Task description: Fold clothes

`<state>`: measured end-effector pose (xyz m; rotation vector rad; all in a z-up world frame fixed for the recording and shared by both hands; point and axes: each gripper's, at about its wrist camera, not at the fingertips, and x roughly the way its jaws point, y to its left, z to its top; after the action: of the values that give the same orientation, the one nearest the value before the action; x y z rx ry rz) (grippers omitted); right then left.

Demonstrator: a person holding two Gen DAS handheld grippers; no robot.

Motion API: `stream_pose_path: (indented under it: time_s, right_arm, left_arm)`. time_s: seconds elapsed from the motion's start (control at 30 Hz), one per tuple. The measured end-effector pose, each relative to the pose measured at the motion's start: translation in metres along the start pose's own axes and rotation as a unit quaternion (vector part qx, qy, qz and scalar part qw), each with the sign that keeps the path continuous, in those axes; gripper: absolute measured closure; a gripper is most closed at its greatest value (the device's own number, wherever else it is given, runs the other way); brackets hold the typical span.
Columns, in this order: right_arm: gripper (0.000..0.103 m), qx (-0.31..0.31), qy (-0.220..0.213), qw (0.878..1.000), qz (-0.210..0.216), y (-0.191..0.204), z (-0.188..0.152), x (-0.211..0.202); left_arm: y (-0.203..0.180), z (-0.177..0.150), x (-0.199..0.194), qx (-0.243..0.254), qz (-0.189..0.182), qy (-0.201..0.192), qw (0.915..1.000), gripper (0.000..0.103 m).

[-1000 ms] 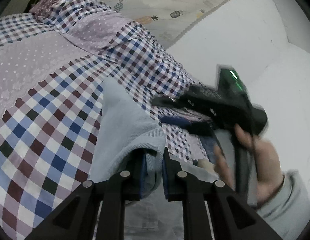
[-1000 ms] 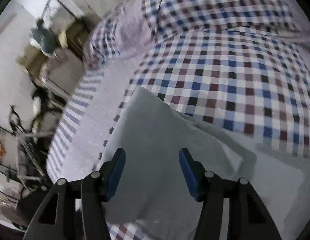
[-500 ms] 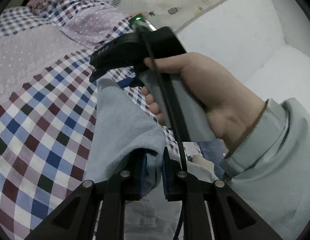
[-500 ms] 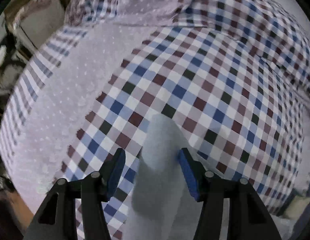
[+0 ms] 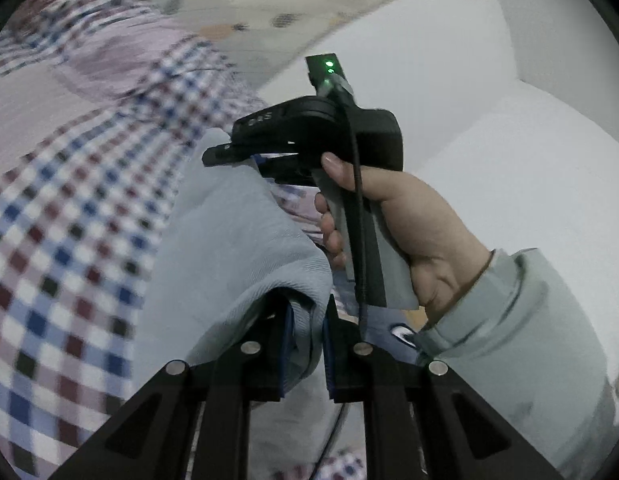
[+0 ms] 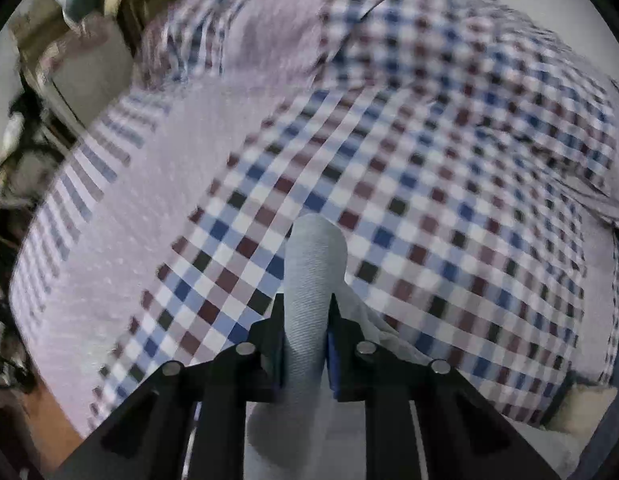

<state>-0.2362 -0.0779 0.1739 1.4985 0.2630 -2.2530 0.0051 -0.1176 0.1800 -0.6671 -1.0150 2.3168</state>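
The left gripper (image 5: 309,332) pinches a fold of the pale garment (image 5: 237,240), while the right gripper (image 6: 305,344) is closing on another fold above the checked bedspread (image 6: 429,160).

Garment (image 5: 237,248) lay on the bed (image 5: 69,208), one fold between left gripper (image 5: 307,344) jaws; right gripper (image 5: 245,156) ahead, closing on another fold.

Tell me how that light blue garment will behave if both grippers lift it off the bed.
Probably floppy: the light blue garment droops between the left gripper and right gripper. Likely light; its bunched ribbed knit suggests little slipping.
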Motion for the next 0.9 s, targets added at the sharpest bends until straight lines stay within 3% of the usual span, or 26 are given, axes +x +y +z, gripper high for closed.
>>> stream_pose_path:
  time_s: [0.2, 0.4, 0.53, 0.73, 0.83, 0.87, 0.9]
  right_arm:
    - [0.087, 0.03, -0.061, 0.998, 0.019, -0.078, -0.045, -0.106]
    - [0.087, 0.072, -0.101, 0.992, 0.029, -0.176, -0.123, -0.182]
    - [0.087, 0.105, -0.11, 0.988, 0.016, -0.252, -0.179, -0.202]
    - [0.086, 0.178, -0.096, 0.979, -0.009, -0.35, -0.252, -0.167]
    - [0.084, 0.222, -0.093, 0.971, -0.008, -0.39, -0.283, -0.145]
    - [0.082, 0.233, -0.096, 0.968, -0.01, -0.398, -0.291, -0.142]
    - [0.076, 0.243, -0.098, 0.965, -0.011, -0.407, -0.299, -0.139]
  left_arm:
    - [-0.091, -0.025, 0.048, 0.035, -0.06, 0.034, 0.997, 0.091]
    - [-0.158, -0.089, 0.127, 0.054, -0.095, 0.087, 0.9903, 0.091]
    - [-0.178, -0.14, 0.191, 0.064, -0.081, 0.138, 0.985, 0.091]
    - [-0.169, -0.209, 0.261, 0.044, -0.041, 0.219, 0.9739, 0.09]
    - [-0.166, -0.23, 0.277, 0.044, -0.055, 0.266, 0.9614, 0.077]
    - [-0.166, -0.234, 0.278, 0.056, -0.079, 0.297, 0.9498, 0.059]
    - [-0.165, -0.236, 0.273, 0.06, -0.083, 0.305, 0.9467, 0.04]
